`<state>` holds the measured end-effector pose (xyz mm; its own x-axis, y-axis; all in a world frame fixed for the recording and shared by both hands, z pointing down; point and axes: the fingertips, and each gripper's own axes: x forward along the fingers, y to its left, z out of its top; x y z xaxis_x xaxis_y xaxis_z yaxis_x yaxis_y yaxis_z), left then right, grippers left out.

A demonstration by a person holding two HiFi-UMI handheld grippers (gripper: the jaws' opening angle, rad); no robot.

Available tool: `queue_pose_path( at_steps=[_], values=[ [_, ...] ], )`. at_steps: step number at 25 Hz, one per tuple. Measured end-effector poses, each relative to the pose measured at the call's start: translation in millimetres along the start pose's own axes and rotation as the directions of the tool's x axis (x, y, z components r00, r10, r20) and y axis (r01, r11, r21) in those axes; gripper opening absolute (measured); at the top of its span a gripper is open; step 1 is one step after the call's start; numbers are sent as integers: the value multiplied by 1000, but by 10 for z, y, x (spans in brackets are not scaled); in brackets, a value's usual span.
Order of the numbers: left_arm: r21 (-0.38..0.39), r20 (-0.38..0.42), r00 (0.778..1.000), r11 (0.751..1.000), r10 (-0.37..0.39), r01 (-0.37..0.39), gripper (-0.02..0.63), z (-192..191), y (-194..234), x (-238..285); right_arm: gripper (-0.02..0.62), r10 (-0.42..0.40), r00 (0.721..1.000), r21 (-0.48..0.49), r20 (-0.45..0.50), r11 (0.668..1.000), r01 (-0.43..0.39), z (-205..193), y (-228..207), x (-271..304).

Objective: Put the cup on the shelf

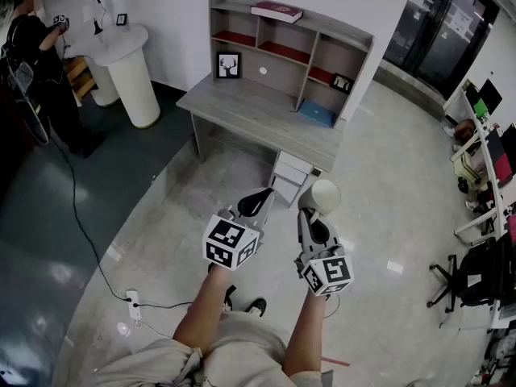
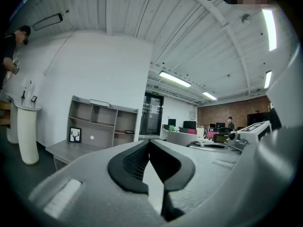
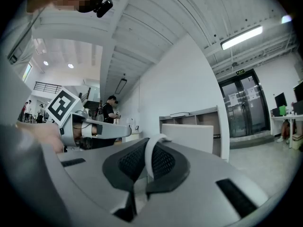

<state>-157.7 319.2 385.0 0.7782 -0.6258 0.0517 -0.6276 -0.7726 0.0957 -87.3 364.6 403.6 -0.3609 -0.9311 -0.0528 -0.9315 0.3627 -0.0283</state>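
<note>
The white cup (image 1: 325, 196) hangs by its handle (image 3: 152, 156) from the right gripper (image 3: 150, 170), jaws pinched on that thin loop; likely light, hard, breakable, prone to swing; left gripper (image 2: 150, 167) closed, empty; shelf (image 1: 284, 52) well ahead.

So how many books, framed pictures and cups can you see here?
Books: 2, a dark red book atop the grey wooden shelf, a flat blue book on the desktop.
Framed pictures: 2, a black-framed deer picture, a small dark-framed picture.
Cups: 1, a white cup in the right tongs.
Total: 5.
</note>
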Motion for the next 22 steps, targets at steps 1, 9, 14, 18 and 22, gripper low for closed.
queue_pose_path(
  at_steps=[1,9,14,18,22],
  values=[
    [0,3,1000,1000,3,-3,11,9,-19,6,14,2,1000,-6,2,1000,-2,15,-9,-15],
    [42,-1,1000,999,15,-15,11,10,-252,109,14,9,1000,-25,18,1000,-9,66,-136,-184],
    [41,8,1000,999,23,-23,11,-83,-415,156,14,52,998,5,48,999,-52,28,-204,-397],
    [24,-8,999,999,34,-34,11,-154,-420,184,14,70,997,-4,37,998,-70,23,-288,-468],
    [1,4,999,999,41,-41,11,-169,-383,237,14,76,996,-21,48,997,-75,30,-414,-476]
  ],
)
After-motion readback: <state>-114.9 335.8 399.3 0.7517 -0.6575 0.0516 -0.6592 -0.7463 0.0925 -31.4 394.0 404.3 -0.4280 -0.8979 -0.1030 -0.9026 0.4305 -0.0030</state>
